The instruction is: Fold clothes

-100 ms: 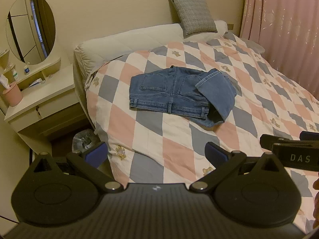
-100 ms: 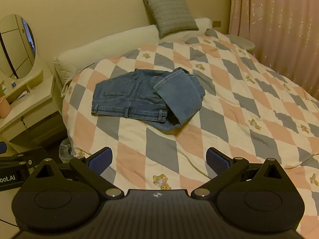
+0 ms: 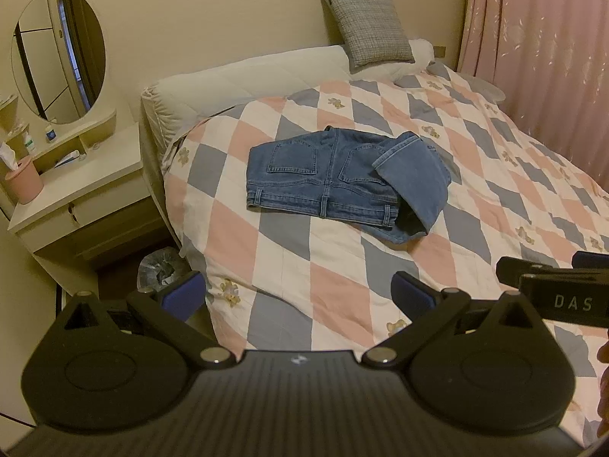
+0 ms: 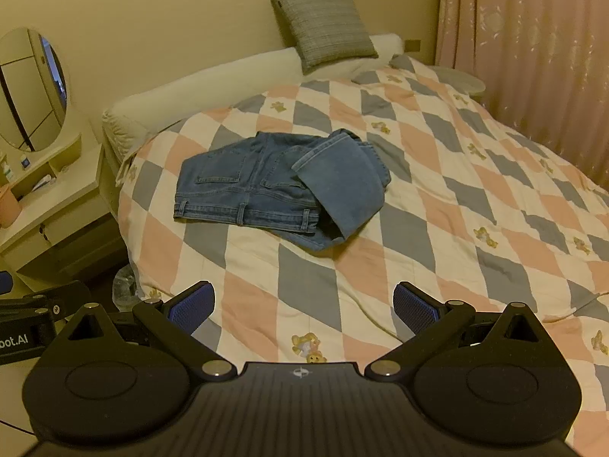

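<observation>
A pair of blue jeans (image 3: 335, 179) (image 4: 266, 190) lies folded on the checked quilt (image 3: 342, 289) (image 4: 437, 209), back pockets up, with a leg folded over its right side. My left gripper (image 3: 298, 297) hangs open above the bed's near edge, well short of the jeans, nothing between its blue pads. My right gripper (image 4: 304, 308) is open too, over the near part of the quilt, empty. Each gripper shows at the edge of the other's view: the right one (image 3: 552, 289) at the right, the left one (image 4: 34, 312) at the left.
A grey cushion (image 3: 369, 26) leans on the wall above the white headboard (image 3: 247, 80). Left of the bed stands a white dressing table (image 3: 76, 190) with an oval mirror (image 3: 57, 53) and a pink cup (image 3: 24, 181). A bin (image 3: 163, 270) sits by the bed. Pink curtains (image 3: 540, 57) hang at the right.
</observation>
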Demonstrator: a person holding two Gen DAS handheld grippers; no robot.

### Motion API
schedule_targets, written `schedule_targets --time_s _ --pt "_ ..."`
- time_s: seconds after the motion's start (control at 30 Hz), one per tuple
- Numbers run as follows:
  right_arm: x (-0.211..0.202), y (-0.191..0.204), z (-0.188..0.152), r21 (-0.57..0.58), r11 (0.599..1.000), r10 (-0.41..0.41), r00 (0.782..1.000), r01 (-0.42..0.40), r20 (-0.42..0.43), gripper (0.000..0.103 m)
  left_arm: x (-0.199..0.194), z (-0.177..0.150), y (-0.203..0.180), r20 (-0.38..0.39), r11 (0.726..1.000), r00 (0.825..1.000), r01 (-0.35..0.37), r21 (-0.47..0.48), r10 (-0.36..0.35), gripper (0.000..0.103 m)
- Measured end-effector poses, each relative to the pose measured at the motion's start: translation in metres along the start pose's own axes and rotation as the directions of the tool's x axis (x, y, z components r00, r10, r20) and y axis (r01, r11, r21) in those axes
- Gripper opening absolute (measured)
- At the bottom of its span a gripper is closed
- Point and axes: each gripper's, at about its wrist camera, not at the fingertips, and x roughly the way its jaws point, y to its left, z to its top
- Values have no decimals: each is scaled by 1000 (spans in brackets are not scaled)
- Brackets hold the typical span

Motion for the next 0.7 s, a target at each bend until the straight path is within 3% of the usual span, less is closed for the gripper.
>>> schedule_targets --time_s 0.7 --pt "1 -11 11 9 1000 3 1000 -3 12 103 -2 8 -7 6 1000 1000 -24 -2 24 102"
